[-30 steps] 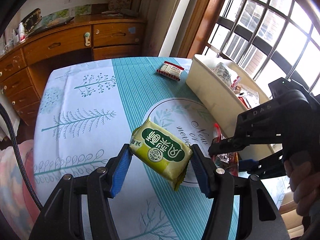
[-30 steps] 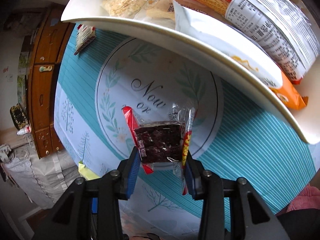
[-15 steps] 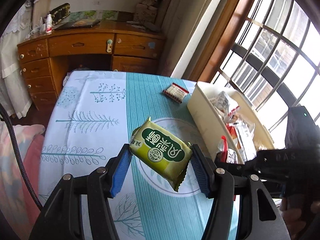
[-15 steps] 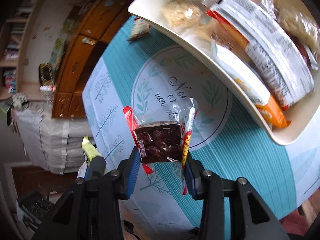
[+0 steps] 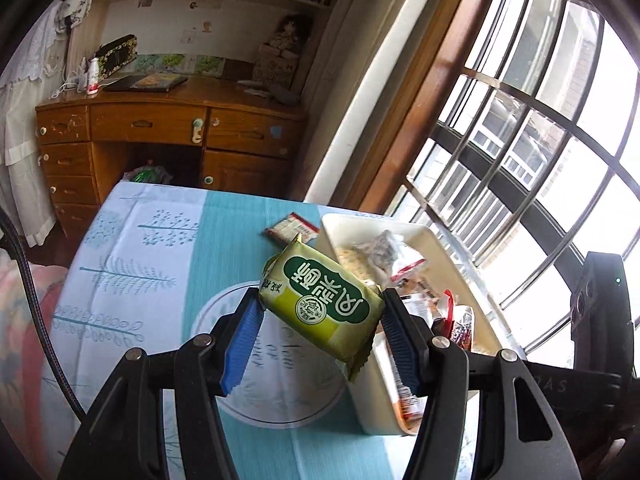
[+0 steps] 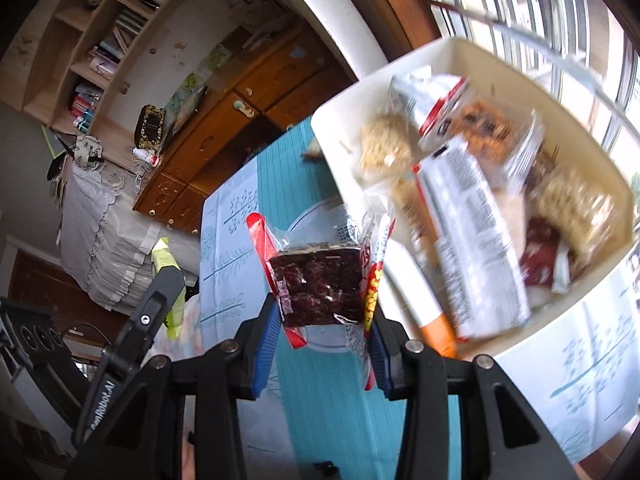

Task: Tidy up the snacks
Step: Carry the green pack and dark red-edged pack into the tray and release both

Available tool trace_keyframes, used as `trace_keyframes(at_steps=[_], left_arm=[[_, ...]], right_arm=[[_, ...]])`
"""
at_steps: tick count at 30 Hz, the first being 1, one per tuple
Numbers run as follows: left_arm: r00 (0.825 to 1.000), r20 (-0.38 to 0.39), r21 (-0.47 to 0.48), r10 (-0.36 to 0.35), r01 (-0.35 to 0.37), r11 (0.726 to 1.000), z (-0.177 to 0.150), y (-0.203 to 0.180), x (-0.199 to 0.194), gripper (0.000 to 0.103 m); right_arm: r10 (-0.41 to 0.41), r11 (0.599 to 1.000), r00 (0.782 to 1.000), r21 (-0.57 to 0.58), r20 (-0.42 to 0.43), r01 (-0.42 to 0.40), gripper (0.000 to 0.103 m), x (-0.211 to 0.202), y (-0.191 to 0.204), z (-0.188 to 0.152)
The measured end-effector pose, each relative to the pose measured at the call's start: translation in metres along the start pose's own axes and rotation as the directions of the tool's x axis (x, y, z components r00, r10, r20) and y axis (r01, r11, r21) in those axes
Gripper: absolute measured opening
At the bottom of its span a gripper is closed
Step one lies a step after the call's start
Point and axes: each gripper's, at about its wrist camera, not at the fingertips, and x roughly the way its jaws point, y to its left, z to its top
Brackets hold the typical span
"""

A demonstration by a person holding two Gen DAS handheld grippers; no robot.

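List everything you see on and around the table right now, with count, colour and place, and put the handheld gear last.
Green-and-yellow snack packet: one, held above the table.
Clear red-edged packet of dark dried fruit: one, held beside the bin.
Cream plastic bin: one, table's window side, full of snack packets.
Small red-and-white packet: one, on the cloth by the bin's far end.
Teal-and-white tablecloth: one, covering the table.
Wooden desk: one, brown, behind the table.
Left tool: gripping the green packet.
Right tool: gripping the fruit packet.

Left gripper [image 5: 320, 322] tilted downward, blue pads clamped on both ends of a green snack pack [image 5: 320, 304], held clear of the table. Right gripper [image 6: 322, 320] pitched down, 2 pads pinching a dark-filled clear packet [image 6: 318, 284].
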Motion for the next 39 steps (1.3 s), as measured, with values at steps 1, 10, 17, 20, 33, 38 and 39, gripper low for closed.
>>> trace_keyframes(at_steps=[1,10,17,20,33,38,39], left_arm=[[1.000,0.001,0.003,-0.008,0.008,1.000,0.000,-0.007,0.001,0.059],[0.997,-0.043,0.020,-0.059,0.060,0.998,-0.005,-0.064,0.029,0.059],[0.992,-0.101,0.009,-0.078,0.079,0.997,-0.017,-0.093,0.056,0.059],[0.989,-0.125,0.009,-0.081,0.083,0.997,-0.023,-0.101,0.066,0.059],[0.983,-0.182,0.032,0.034,-0.029,0.999,-0.017,-0.107,0.081,0.088],[0.974,-0.207,0.008,0.096,-0.096,0.995,-0.004,-0.094,0.084,0.089],[0.972,-0.210,0.000,0.104,-0.107,0.994,0.000,-0.090,0.084,0.089]], right_arm=[[-0.006,1.000,1.000,-0.012,0.014,0.006,0.041,-0.005,-0.004,0.002],[-0.041,0.991,0.997,-0.127,0.059,0.048,0.041,-0.027,-0.040,0.011],[-0.082,0.985,0.997,-0.154,0.003,0.082,0.041,-0.024,-0.077,0.004],[-0.100,0.980,0.995,-0.172,0.004,0.099,0.041,-0.024,-0.088,0.001],[-0.132,0.978,0.991,-0.160,0.018,0.133,0.059,-0.028,-0.108,0.006],[-0.162,0.976,0.987,-0.145,0.016,0.163,0.073,-0.027,-0.109,0.008],[-0.162,0.975,0.986,-0.150,0.021,0.164,0.073,-0.027,-0.108,0.008]])
